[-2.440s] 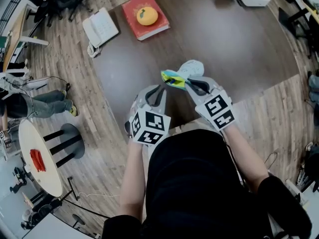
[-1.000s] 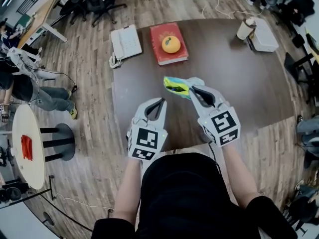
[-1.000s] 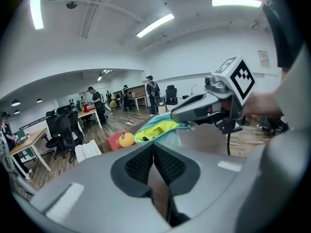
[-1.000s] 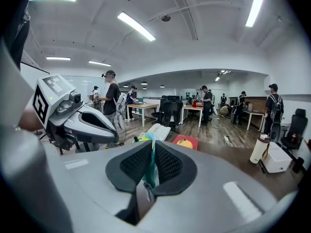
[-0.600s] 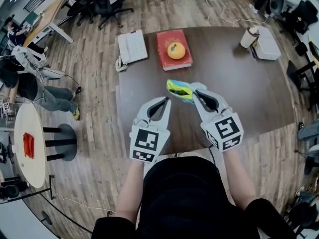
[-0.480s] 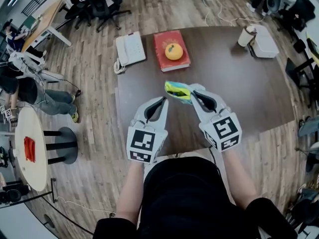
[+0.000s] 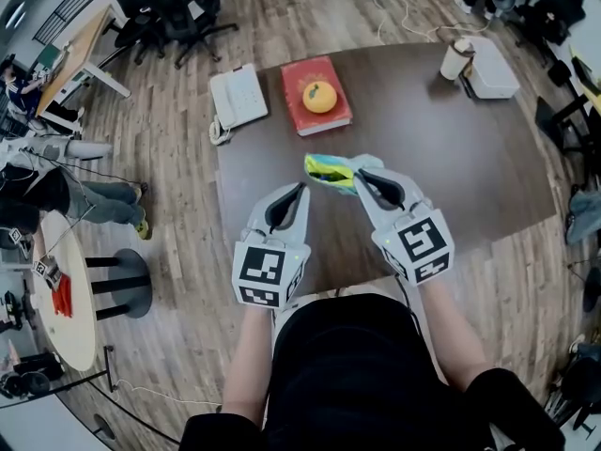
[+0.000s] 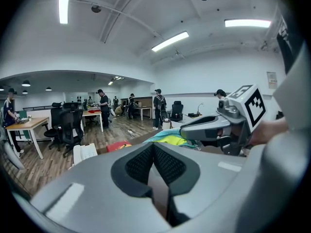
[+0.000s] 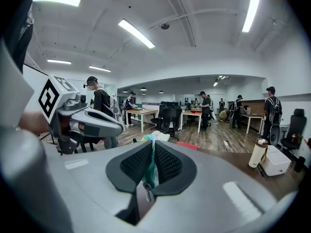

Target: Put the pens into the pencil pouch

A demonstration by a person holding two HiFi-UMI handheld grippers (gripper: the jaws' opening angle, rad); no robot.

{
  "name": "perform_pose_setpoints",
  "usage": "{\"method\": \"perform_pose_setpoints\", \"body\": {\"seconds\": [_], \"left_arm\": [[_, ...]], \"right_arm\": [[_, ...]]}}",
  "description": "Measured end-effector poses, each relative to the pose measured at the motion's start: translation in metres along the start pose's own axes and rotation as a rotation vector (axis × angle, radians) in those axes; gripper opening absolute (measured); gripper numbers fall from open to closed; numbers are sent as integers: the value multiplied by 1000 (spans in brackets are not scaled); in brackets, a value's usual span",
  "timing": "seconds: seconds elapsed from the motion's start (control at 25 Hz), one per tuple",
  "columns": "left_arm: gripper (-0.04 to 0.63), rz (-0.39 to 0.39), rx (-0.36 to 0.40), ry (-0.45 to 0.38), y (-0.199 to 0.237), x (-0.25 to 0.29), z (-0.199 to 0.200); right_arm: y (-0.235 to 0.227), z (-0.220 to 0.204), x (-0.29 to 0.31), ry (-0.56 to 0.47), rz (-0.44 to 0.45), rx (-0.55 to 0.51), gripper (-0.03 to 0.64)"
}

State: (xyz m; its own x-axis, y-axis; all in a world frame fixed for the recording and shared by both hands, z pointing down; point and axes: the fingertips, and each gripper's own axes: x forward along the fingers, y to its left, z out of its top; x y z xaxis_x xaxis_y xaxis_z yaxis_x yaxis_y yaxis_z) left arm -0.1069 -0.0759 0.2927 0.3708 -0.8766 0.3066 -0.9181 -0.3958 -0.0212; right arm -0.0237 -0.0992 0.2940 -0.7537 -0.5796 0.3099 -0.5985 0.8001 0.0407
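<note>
Pouch (image 7: 329, 169) hangs over table (image 7: 460, 148), edge pinched tight in my right tongs (image 7: 361, 175). Left tongs (image 7: 301, 189) closed, empty. No pens visible. Likely step: opening pouch; next, left takes the mouth.

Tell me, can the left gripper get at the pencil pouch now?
Probably yes. The pencil pouch is held by the shut right gripper, close beside the left gripper, and nothing stands between them. The left gripper's jaws are shut and empty, so they must open first.
</note>
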Motion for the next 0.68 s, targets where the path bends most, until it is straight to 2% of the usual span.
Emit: {"method": "perform_pose_setpoints", "body": {"seconds": [0.68], "left_arm": [[0, -17, -6, 20, -5, 10, -8]], "right_arm": [[-8, -5, -1, 14, -12, -3, 25]]}}
